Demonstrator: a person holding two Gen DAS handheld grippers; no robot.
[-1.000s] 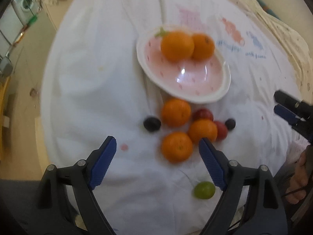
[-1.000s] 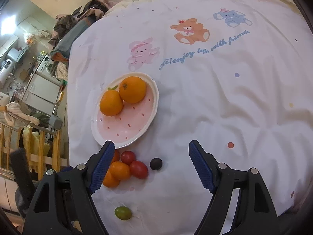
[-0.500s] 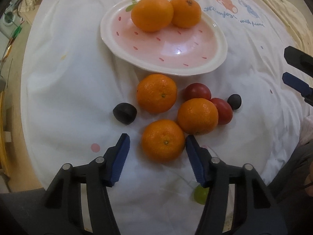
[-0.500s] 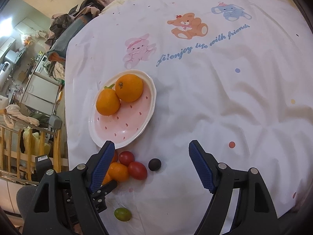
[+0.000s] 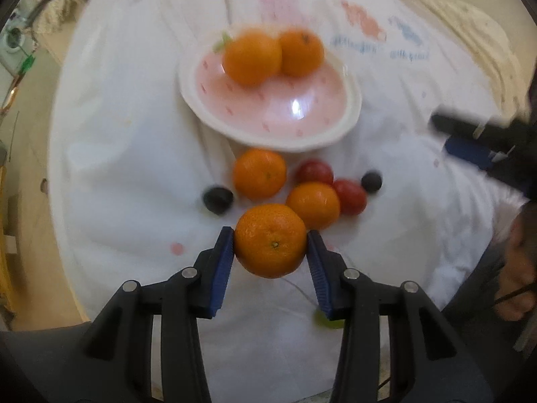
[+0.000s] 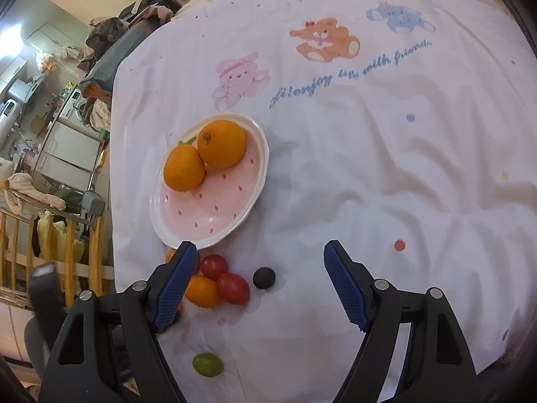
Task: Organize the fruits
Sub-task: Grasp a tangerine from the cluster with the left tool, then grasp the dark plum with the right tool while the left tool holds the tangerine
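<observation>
In the left wrist view my left gripper [image 5: 270, 235] is closing, and its blue pads press on both sides of a mandarin orange [image 5: 271, 247], held just above the cloth. Two more loose oranges [image 5: 260, 174] [image 5: 313, 205] lie beyond it, with two red tomatoes [image 5: 314, 173] and two dark round fruits [image 5: 218, 198] around them. The pink strawberry-print plate [image 5: 339, 134] behind holds two oranges [image 5: 252, 58]. My right gripper [image 6: 260, 247] hangs open and empty above the cloth, near the plate [image 6: 261, 168] and a dark fruit [image 6: 264, 277].
A green grape [image 6: 207, 364] lies near the front edge of the white cartoon-print cloth [image 6: 369, 168]. The table drops off at the left towards a wooden rail [image 6: 67, 252] and household clutter. A person's hand [image 5: 517, 268] shows at the right.
The left jaws have narrowed from wide apart to gripping the nearest orange, and the gripper has drawn back up from the fruit pile. The right gripper has stayed in place, open.
</observation>
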